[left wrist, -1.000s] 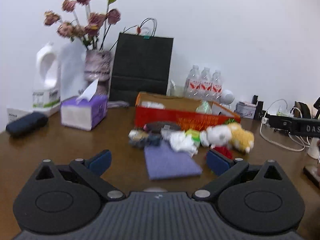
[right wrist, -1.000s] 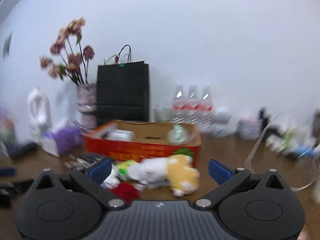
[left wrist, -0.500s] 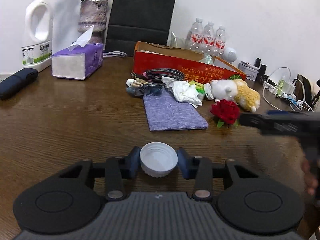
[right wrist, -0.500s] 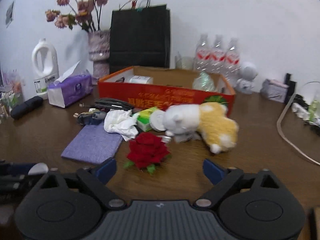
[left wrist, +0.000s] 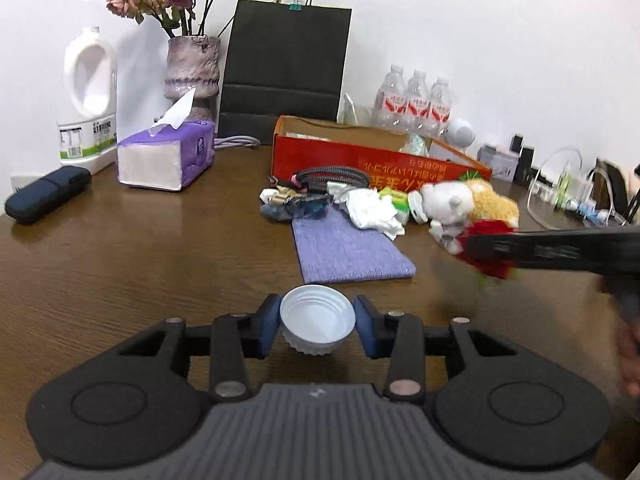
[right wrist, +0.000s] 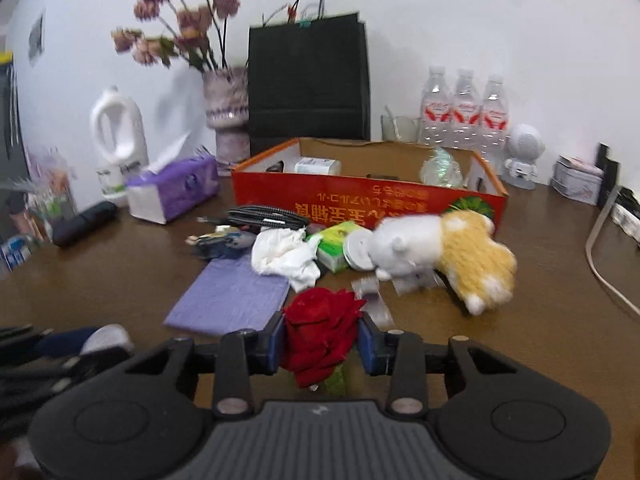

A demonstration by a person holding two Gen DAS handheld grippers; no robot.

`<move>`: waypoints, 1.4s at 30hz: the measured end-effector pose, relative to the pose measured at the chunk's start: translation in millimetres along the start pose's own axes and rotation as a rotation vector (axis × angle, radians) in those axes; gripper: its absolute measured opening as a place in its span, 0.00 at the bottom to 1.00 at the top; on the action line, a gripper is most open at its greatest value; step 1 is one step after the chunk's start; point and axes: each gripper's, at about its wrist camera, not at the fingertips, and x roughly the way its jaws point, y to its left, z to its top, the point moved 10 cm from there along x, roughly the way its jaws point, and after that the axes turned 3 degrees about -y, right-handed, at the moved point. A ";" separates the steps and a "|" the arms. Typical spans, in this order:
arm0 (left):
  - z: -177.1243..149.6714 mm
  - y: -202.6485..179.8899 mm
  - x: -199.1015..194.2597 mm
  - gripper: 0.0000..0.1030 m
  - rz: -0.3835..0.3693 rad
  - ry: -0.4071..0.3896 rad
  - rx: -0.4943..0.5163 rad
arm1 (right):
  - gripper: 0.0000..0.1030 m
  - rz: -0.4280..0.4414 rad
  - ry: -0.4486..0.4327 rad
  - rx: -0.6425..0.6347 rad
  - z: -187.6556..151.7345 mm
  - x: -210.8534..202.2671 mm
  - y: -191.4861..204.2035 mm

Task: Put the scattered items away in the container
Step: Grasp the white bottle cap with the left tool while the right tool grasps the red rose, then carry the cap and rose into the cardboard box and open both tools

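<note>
The left hand-held gripper (left wrist: pixel 317 326) is clamped on a white bottle cap (left wrist: pixel 317 323), open side up, at lower centre of the left wrist view. The right hand-held gripper (right wrist: pixel 321 342) is closing on a red artificial rose (right wrist: pixel 320 330); the bloom sits between the blue pads and both appear to touch it.

The container, a red cardboard box (right wrist: pixel 360 194), lies straight ahead of both hand-held grippers, in the upper centre of each view. Its long axis runs left to right across the frame, with the open top facing up. In the right wrist view the box front is closer and squarer, so the right hand is judged the nearer one. The pile of scattered items stands between each hand-held gripper and the box: a purple cloth (right wrist: pixel 232 300), crumpled white tissue (right wrist: pixel 286 256), a coiled cable (right wrist: pixel 268 216) and a plush toy (right wrist: pixel 444 254). Each load must therefore pass over this pile.

The desk (left wrist: pixel 120 260) is dark wood-grain, matte and level. Behind the box, against a white wall, stand a black paper bag (left wrist: pixel 286 68), a vase of dried flowers (left wrist: pixel 194 76), water bottles (left wrist: pixel 416 106), a tissue box (left wrist: pixel 168 156) and a white jug (left wrist: pixel 88 96).
</note>
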 end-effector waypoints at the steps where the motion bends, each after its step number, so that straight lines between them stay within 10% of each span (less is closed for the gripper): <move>1: -1.8 -4.0 -2.8 0.40 -0.006 -0.005 0.013 | 0.35 -0.001 -0.010 0.014 -6.1 -11.0 -2.2; 12: 37.2 -39.9 -15.6 0.40 -0.084 -0.129 0.032 | 0.35 -0.027 -0.180 0.033 1.0 -64.7 -11.1; 23: 209.7 -59.3 91.2 0.40 -0.100 -0.276 0.136 | 0.35 0.102 -0.236 0.077 160.1 10.6 -65.4; 31: 272.8 -59.8 250.2 0.40 -0.114 -0.069 0.049 | 0.35 0.115 -0.008 0.238 253.0 154.1 -129.5; 42: 225.6 -49.6 399.8 0.40 -0.010 0.207 0.083 | 0.34 0.016 0.299 0.336 204.5 321.7 -161.0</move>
